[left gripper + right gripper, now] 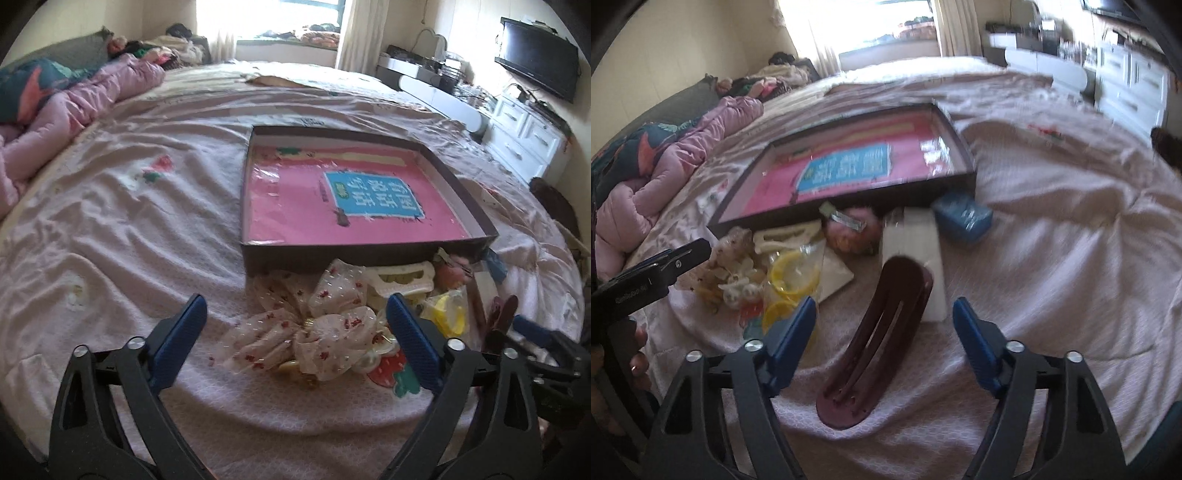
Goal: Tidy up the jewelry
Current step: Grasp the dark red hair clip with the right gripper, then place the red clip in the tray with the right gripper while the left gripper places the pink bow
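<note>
- Jaws apart on both: left gripper [295, 325] straddles the sheer spotted bow [325, 325] without pressing it; right gripper [884, 325] straddles the dark red hair clip [879, 332], pads clear of it either side. No earlier frame, so nothing to say on motion.
- Bed [129, 229] is soft and wrinkled; pressing down to pinch would probably sink the sheet and let the piece slide out sideways.
- Dark tray [476, 206] with pink lining lies just beyond the pile, likely the target. Its near wall touches the heap, so dragging anything forward could shove the tray or jam under it.
- Jewelry pile sits at the near edge of the tray: bow left, clip right, cream claw clip [402, 280] and yellow bangles in a clear bag [790, 277] between.
- Bow fabric is floppy and tangled with gold bits; a grab may lift neighbours too.
- Hair clip is curved and glossy; closing off-centre could make it pop or rotate out.
- Grippers work close together; collision risk.
</note>
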`<state>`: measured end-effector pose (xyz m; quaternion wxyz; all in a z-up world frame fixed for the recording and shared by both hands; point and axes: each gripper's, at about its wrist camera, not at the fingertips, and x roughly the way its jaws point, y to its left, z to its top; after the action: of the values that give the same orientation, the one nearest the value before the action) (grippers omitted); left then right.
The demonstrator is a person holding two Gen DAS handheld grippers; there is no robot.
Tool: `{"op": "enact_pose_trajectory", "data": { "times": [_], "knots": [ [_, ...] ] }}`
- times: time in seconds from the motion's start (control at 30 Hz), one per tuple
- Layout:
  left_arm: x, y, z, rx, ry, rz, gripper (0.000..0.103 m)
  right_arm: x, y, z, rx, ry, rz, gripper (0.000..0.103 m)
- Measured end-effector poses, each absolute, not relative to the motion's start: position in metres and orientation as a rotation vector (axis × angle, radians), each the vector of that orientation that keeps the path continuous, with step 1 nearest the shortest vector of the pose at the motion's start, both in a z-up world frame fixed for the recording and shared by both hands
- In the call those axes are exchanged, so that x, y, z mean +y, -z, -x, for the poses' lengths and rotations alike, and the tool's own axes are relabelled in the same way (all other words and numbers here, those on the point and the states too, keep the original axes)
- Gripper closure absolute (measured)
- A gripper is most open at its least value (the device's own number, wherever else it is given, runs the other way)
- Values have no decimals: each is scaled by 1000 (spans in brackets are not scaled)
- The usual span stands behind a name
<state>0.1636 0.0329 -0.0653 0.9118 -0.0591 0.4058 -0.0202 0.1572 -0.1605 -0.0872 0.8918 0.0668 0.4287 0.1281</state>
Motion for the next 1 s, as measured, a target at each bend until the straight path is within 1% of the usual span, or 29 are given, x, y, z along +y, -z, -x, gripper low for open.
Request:
{"op": "enact_pose_trajectory", "data": {
  "times": [0.03, 0.07, 0.1, 0.17, 0.2, 0.23, 0.27, 0.33, 0.37, 0.4, 0.73, 1.0],
  "knots": [
    [33, 68, -165, 845, 58, 129, 20, -158, 90, -158, 900, -266, -135, 40],
    [33, 70, -167, 852, 71, 137, 25, -157, 92, -159, 904, -263, -129, 42],
    [33, 72, -167, 862, 86, 146, 31, -156, 93, -158, 896, -258, -118, 47],
    [33, 77, -169, 881, 111, 164, 39, -157, 92, -157, 876, -259, -104, 57],
    [33, 80, -170, 887, 109, 163, 47, -158, 92, -156, 868, -260, -101, 66],
    [33, 81, -171, 890, 108, 161, 52, -159, 92, -156, 862, -261, -98, 70],
    [34, 82, -171, 892, 116, 167, 61, -161, 92, -155, 857, -272, -100, 70],
    [36, 79, -168, 878, 129, 178, 74, -163, 93, -155, 852, -288, -110, 71],
    [36, 77, -167, 869, 132, 175, 85, -166, 92, -154, 848, -294, -116, 72],
    [35, 73, -165, 851, 137, 174, 89, -168, 91, -154, 843, -300, -121, 72],
    [33, 37, -155, 723, 184, 198, 90, -186, 54, -144, 698, -300, -95, 74],
    [49, 20, -179, 674, 140, 248, 90, -207, 25, -170, 619, -280, -104, 75]
  ]
}}
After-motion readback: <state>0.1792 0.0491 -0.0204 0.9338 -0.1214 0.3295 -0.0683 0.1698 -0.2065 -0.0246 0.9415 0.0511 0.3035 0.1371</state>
